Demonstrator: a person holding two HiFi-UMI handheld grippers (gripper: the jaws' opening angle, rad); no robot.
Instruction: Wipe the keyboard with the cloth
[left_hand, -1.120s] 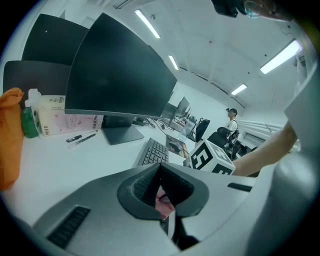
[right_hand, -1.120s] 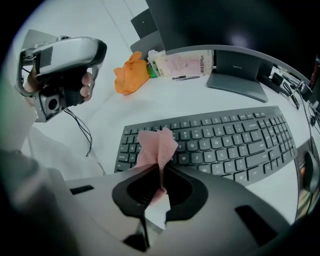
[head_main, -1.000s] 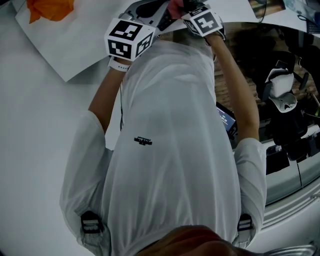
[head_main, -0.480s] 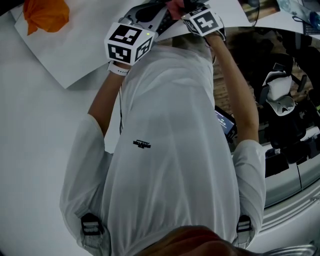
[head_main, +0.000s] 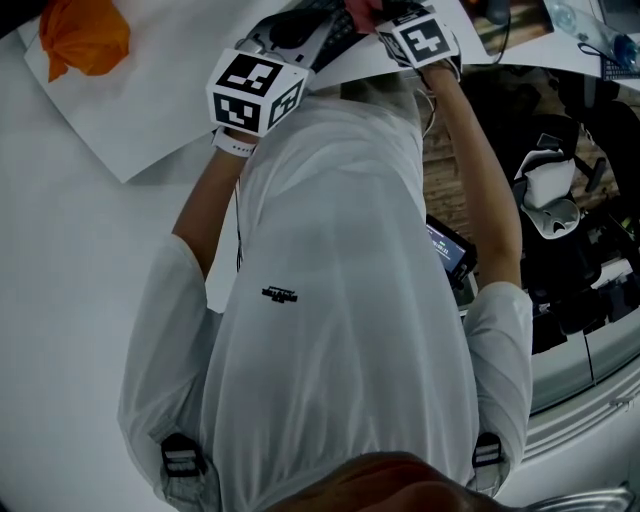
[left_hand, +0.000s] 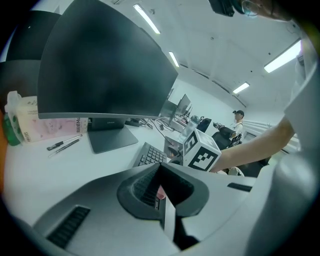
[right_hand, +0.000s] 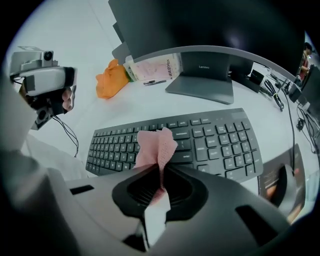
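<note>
A black keyboard (right_hand: 210, 142) lies on the white desk in the right gripper view. My right gripper (right_hand: 161, 172) hovers just above its near edge, shut on a pink cloth (right_hand: 157, 145) whose free end sticks up over the middle keys. My left gripper (left_hand: 161, 172) has its jaws closed together, with only a small pink speck in the slit; I cannot tell what that is. It is held off to the keyboard's left, seen as a grey body (right_hand: 45, 80) in the right gripper view. From the head, both marker cubes (head_main: 255, 90) (head_main: 425, 38) show above the person's white shirt.
A dark monitor (right_hand: 210, 25) on a stand (right_hand: 200, 87) is behind the keyboard. An orange bundle (right_hand: 111, 79), a tissue pack (right_hand: 152, 67) and pens (left_hand: 62, 145) lie at the back left. Cables (right_hand: 280, 90) and other desks sit to the right.
The head view has shifted a little. The right gripper's cube sits slightly further right and up; the left cube has barely moved.
</note>
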